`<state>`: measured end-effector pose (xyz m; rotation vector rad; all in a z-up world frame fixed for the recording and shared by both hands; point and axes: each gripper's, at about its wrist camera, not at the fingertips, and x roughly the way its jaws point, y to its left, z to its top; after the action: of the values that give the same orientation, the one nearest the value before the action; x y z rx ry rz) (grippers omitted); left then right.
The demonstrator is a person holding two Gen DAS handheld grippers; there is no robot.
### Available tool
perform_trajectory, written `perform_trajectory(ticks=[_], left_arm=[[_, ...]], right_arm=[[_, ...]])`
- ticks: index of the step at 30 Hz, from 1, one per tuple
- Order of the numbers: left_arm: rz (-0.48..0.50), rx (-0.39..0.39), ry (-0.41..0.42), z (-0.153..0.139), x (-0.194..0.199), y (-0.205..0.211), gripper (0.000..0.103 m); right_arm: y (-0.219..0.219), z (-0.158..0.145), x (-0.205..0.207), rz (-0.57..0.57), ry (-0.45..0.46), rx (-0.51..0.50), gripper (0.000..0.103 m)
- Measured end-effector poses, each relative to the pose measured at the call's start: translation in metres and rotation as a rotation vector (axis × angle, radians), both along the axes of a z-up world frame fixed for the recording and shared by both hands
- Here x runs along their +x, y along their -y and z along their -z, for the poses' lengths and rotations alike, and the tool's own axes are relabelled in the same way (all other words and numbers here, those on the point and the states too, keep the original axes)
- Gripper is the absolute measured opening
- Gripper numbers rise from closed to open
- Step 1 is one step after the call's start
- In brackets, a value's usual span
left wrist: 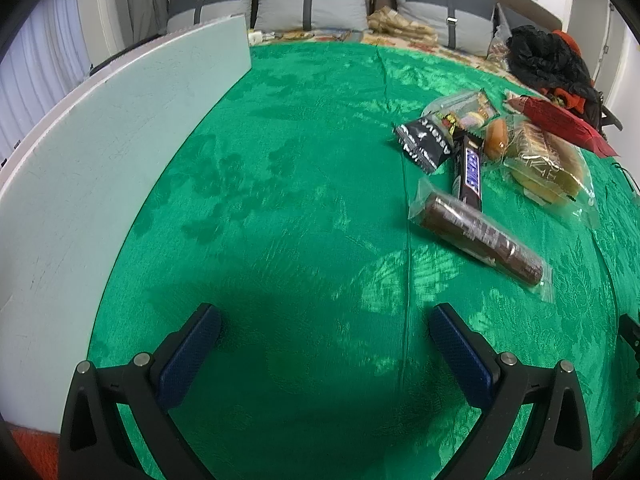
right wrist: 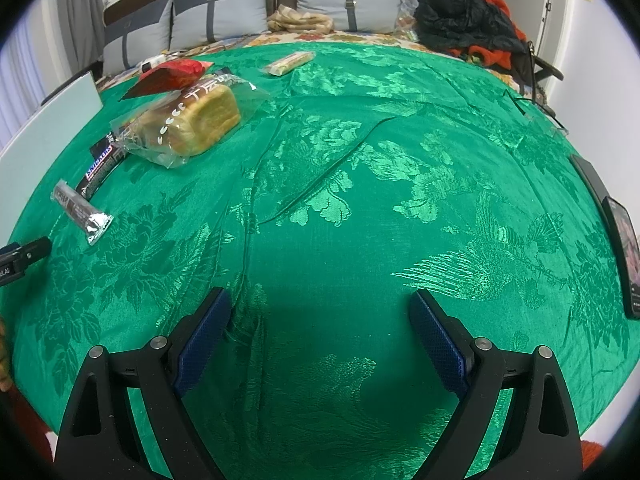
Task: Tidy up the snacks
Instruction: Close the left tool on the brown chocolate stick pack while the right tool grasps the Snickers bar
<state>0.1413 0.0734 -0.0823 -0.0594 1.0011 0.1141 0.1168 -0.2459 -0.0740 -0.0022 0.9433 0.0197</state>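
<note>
A heap of snacks lies on the green cloth. In the left wrist view it sits at the right: a brown biscuit roll (left wrist: 480, 236), a Snickers bar (left wrist: 470, 170), a black packet (left wrist: 424, 142), bagged bread (left wrist: 548, 160) and a red packet (left wrist: 560, 120). My left gripper (left wrist: 324, 324) is open and empty, low over bare cloth left of the heap. In the right wrist view the bread (right wrist: 192, 120), Snickers bar (right wrist: 102, 168), biscuit roll (right wrist: 80, 210) and red packet (right wrist: 168, 74) lie far left. A pale wafer pack (right wrist: 290, 62) lies apart at the back. My right gripper (right wrist: 320, 308) is open and empty.
A pale board (left wrist: 100, 168) stands along the left edge of the cloth. Two dark phones (right wrist: 622, 236) lie at the right edge. Black and red clothing (right wrist: 464, 20) and grey pillows (right wrist: 224, 16) lie at the back. The left gripper's tip (right wrist: 24, 256) shows at the left.
</note>
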Motion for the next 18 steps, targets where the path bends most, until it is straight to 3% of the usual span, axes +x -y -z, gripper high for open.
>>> perform_trajectory(ticks=[2,5,8,13,18], left_arm=[[-0.056,-0.010,-0.045,-0.007,-0.006,0.002,0.101],[-0.051,-0.085,0.013,-0.026,-0.015,0.019,0.101],[-0.020,-0.103,0.020,-0.043,0.003,0.052,0.101],[-0.142,-0.004,0.012,-0.043,0.034,0.088,0.101],[-0.189,0.118,-0.068,-0.012,0.047,0.104,0.102]], right_arm=[[0.000,0.000,-0.001,0.000,0.005,-0.001,0.093],[-0.001,0.000,-0.001,0.002,0.007,-0.001,0.094],[-0.001,0.001,-0.002,0.004,0.008,-0.002,0.095],[0.000,0.001,-0.002,0.001,0.007,-0.002,0.095],[-0.001,0.001,-0.003,-0.003,0.007,-0.002,0.095]])
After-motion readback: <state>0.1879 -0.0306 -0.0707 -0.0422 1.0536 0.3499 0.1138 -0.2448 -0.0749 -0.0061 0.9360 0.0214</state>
